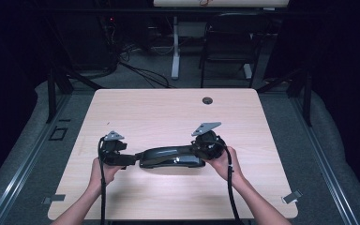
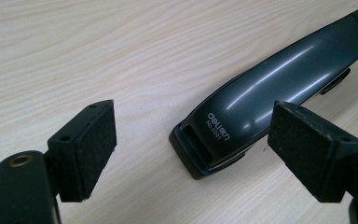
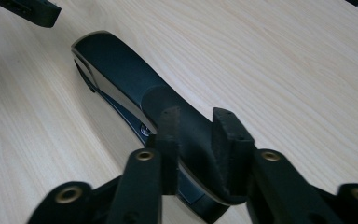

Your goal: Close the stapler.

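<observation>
A long, dark, glossy plastic stapler [image 1: 171,157] lies flat on the pale wooden counter [image 1: 168,112], nearer the front edge than the back and roughly midway between the side edges. The left claw [image 2: 193,149] stands wide open, its pads apart on either side of the stapler's printed end without touching it. The right claw [image 3: 198,154] straddles the opposite, matte end; its jaws sit close around the handle, slightly parted, and whether the pads [image 3: 230,149] press on it cannot be told.
</observation>
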A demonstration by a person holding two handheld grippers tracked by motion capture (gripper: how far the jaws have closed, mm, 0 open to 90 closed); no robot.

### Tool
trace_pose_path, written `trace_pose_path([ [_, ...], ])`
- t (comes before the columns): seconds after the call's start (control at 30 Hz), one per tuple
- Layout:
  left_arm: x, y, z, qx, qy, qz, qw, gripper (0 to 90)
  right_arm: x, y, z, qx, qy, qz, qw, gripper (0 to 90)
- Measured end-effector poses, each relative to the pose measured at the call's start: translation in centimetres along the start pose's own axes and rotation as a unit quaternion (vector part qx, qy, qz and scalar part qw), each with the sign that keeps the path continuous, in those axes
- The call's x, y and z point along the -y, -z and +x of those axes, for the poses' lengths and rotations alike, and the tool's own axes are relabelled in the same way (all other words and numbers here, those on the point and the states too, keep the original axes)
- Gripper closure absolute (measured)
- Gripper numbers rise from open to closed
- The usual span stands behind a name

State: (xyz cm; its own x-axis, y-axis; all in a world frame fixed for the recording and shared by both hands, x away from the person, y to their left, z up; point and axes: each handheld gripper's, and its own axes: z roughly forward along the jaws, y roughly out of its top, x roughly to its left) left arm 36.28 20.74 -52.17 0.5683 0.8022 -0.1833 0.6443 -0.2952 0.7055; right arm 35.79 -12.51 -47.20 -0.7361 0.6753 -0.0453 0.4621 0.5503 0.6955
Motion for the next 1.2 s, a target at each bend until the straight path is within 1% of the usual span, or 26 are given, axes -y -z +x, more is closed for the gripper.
trace_pose_path([
  [0.1,0.0,0.0,0.0,-0.001,0.000,-0.001,1.0000,15.5,0.1,0.5,0.0,0.001,0.001,0.004,1.0000,62.4],
  [0.17,0.0,0.0,0.0,-0.001,0.000,-0.001,1.0000,15.5,0.1,0.9,-0.1,-0.002,-0.002,0.001,1.0000,54.4],
  [0.23,0.0,0.0,0.0,-0.001,0.001,0.000,1.0000,15.5,0.2,1.2,-0.1,-0.003,0.000,0.003,1.0000,45.4],
  [0.3,0.0,0.0,0.0,-0.001,0.001,-0.001,1.0000,15.5,0.3,1.4,-0.1,-0.001,-0.001,0.005,1.0000,38.0],
  [0.47,0.0,0.1,0.1,-0.001,0.002,0.001,1.0000,15.5,0.5,2.4,-0.4,-0.001,0.002,0.001,1.0000,25.7],
  [0.5,0.0,0.1,0.1,-0.002,0.002,0.001,1.0000,15.5,0.5,2.6,-0.4,0.002,0.002,0.000,1.0000,23.5],
  [0.63,0.0,0.2,0.2,-0.001,0.001,0.000,1.0000,15.5,0.6,3.6,-0.9,0.010,0.000,-0.008,0.9999,17.5],
  [0.67,0.0,0.2,0.2,-0.001,0.001,-0.001,1.0000,15.5,0.7,3.8,-1.0,0.010,-0.004,-0.011,0.9999,16.3],
  [0.73,0.1,0.2,0.2,-0.002,0.003,-0.003,1.0000,15.5,1.0,4.2,-1.2,0.009,-0.011,-0.017,0.9998,15.0],
  [0.83,0.1,0.2,0.3,-0.002,0.002,-0.002,1.0000,15.5,1.3,5.0,-1.4,0.016,-0.014,-0.020,0.9996,14.3],
  [0.87,0.1,0.2,0.3,-0.002,0.002,-0.003,1.0000,15.5,1.6,5.3,-1.4,0.015,-0.019,-0.021,0.9995,12.9],
  [0.9,0.1,0.2,0.2,-0.001,0.002,-0.002,1.0000,15.5,1.7,5.5,-1.5,0.014,-0.018,-0.021,0.9995,12.0],
  [0.93,0.1,0.3,0.2,-0.001,0.001,-0.002,1.0000,15.5,2.0,5.7,-1.5,0.017,-0.022,-0.025,0.9993,11.5],
  [1.07,0.1,0.2,0.2,-0.001,0.002,-0.002,1.0000,15.4,2.9,6.4,-1.7,0.021,-0.025,-0.019,0.9993,8.7],
  [1.2,0.1,0.2,0.3,-0.001,0.002,-0.003,1.0000,15.4,4.3,6.9,-1.9,0.029,-0.037,-0.010,0.9988,6.3],
])
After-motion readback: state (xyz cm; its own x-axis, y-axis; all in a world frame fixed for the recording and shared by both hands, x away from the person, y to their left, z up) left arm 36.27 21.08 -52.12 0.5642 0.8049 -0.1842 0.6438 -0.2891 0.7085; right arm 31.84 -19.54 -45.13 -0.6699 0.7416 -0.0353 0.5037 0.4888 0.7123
